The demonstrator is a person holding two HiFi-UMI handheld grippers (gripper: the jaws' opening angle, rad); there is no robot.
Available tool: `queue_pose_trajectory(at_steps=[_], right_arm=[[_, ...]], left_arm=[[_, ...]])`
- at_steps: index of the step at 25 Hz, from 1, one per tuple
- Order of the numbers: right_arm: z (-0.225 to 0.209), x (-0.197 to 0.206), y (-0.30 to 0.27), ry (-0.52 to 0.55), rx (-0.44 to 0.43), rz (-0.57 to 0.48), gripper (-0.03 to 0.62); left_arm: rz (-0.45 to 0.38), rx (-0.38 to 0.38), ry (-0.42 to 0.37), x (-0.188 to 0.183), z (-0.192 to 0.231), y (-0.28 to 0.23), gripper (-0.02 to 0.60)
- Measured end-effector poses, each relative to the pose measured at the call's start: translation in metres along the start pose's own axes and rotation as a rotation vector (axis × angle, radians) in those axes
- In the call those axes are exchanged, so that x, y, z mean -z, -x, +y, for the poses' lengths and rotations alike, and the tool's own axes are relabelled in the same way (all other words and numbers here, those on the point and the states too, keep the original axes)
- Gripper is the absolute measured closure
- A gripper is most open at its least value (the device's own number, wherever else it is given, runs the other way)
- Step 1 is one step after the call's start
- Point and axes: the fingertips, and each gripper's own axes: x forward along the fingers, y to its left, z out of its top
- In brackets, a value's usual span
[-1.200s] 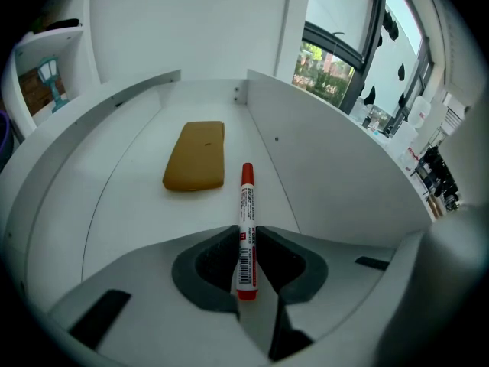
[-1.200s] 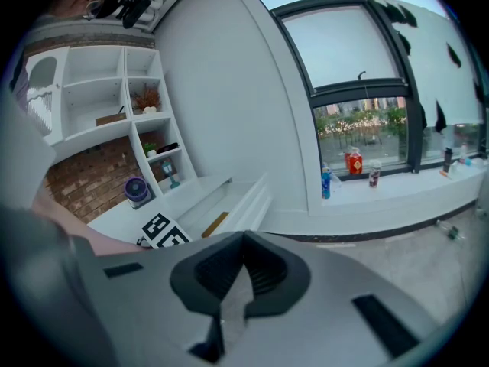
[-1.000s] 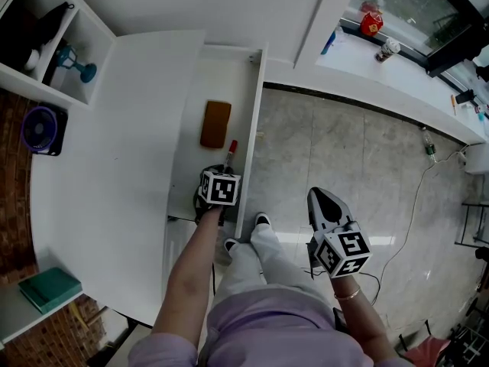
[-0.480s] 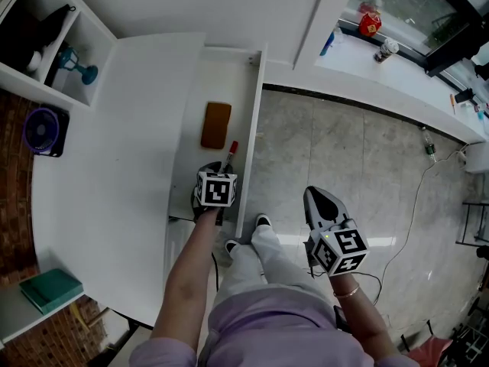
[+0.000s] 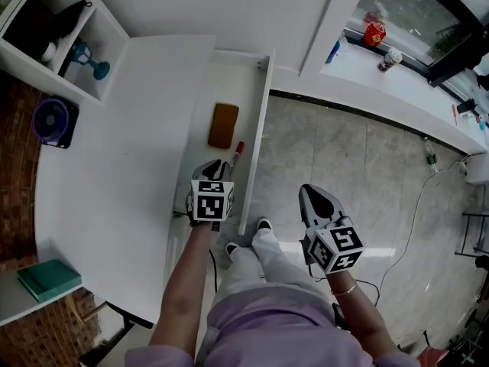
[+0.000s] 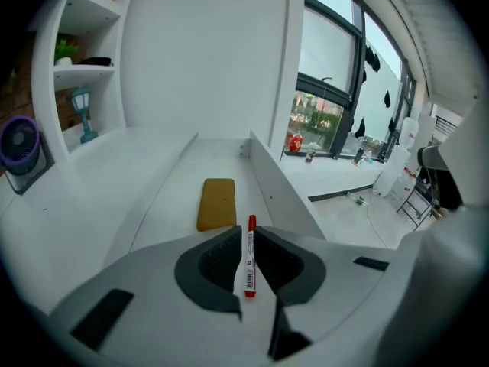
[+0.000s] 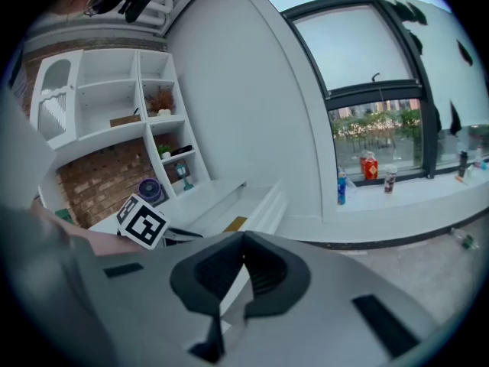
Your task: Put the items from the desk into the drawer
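A red marker lies on the floor of the open white drawer, beside its right wall. An orange-brown flat pad lies farther in. My left gripper hangs above the drawer's near end. In the left gripper view, the marker shows through the narrow gap of the left gripper, down on the drawer floor with the pad beyond it. Its jaws have just been closing, with nothing held between them. My right gripper hovers over the floor tiles, its jaws shut and empty.
The white desk runs left of the drawer. A purple fan and a green book sit at its left side, by shelves holding a blue figure. Bottles stand on the window sill. The person's legs are below.
My left gripper has risen out of the drawer and its cube looks larger. The marker stays lying on the drawer floor. The right gripper has hardly moved.
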Motion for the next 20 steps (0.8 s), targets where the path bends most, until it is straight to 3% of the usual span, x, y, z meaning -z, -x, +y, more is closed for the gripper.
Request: queue_pose_trajectory(at_steps=[20], right_arm=[[0.049,-0.019,0.001,0.070,-0.109,-0.048,0.591]], left_arm=[[-0.239,-0.099,0.047,-0.014,0.017,0.124,0.580]])
